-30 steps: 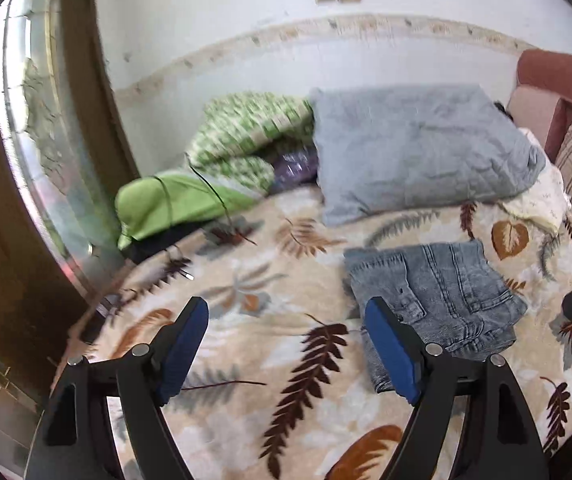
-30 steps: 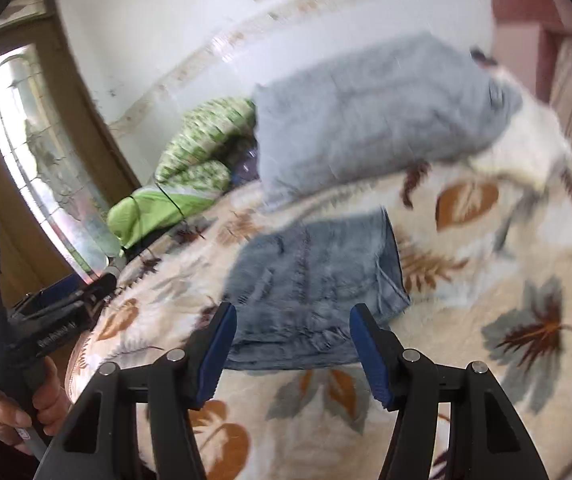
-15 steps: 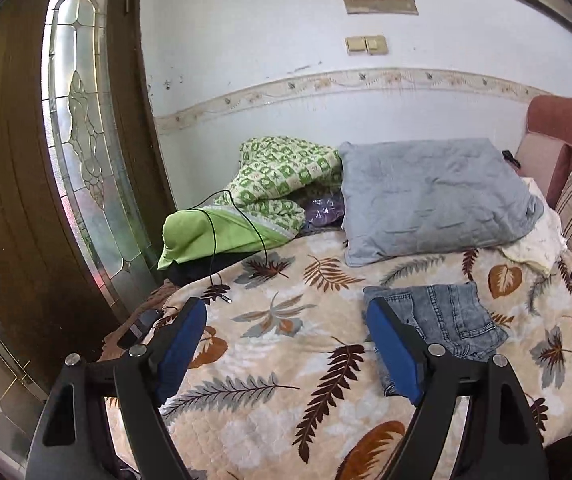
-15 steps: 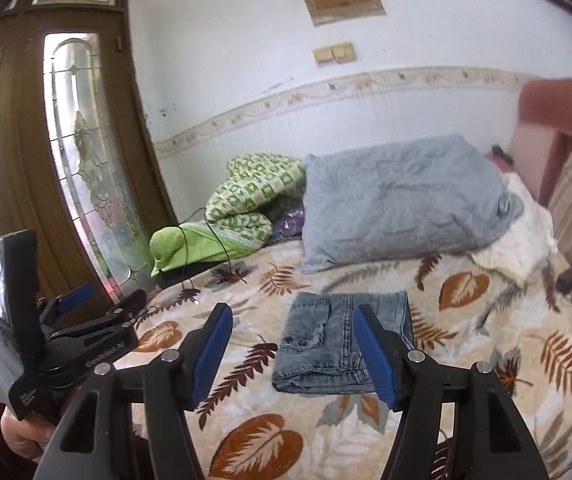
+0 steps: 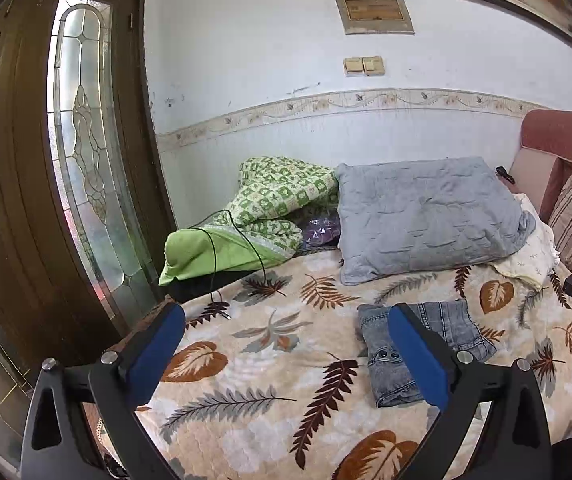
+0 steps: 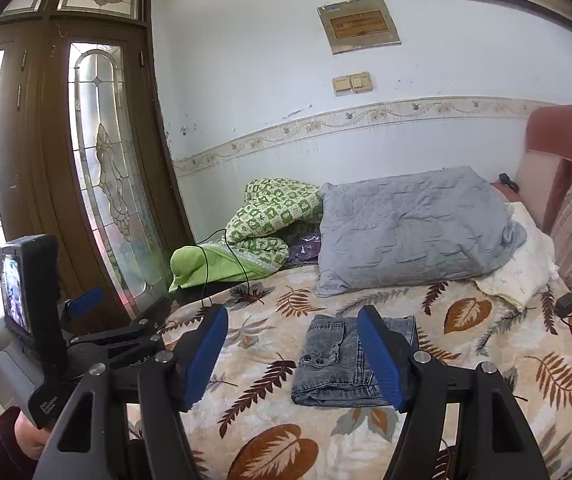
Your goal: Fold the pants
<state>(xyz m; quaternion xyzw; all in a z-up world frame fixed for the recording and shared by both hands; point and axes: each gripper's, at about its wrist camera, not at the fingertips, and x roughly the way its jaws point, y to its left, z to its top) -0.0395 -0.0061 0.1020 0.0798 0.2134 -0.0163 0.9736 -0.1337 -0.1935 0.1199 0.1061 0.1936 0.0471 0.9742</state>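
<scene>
hanging clear of the bed, the left gripper point(image 5: 286, 344) stands with its blue-padded jaws spread wide and nothing between them, having just been opening; the right gripper point(image 6: 292, 350) also has jaws apart and empty, just widened too. a second ago both cameras sat low over the bedspread point(image 5: 269, 360) with the pants filling much of the picture; now both sit higher and further back, taking in the wall, the door and a picture frame. the pants point(image 6: 350, 360), grey washed denim with two dark rivets, lie folded into a compact rectangle on the bedspread, untouched by either gripper, right of the bed's middle and nearer than the pillow. only the right wrist view shows the left gripper from the side, its black handle and small lit screen held in a hand point(image 6: 31, 442) with a dark red sleeve. the bedspread is plush, cream with brown and grey leaves. behind the pants rests a quilted grey pillow point(image 5: 426, 224), with a crumpled green patterned quilt point(image 5: 269, 208) to its left and a black cable point(image 5: 221, 264) trailing over it. a dark wooden door point(image 5: 45, 184) with leaded glass stands at left; a padded pink headboard point(image 5: 546, 148) at right.
</scene>
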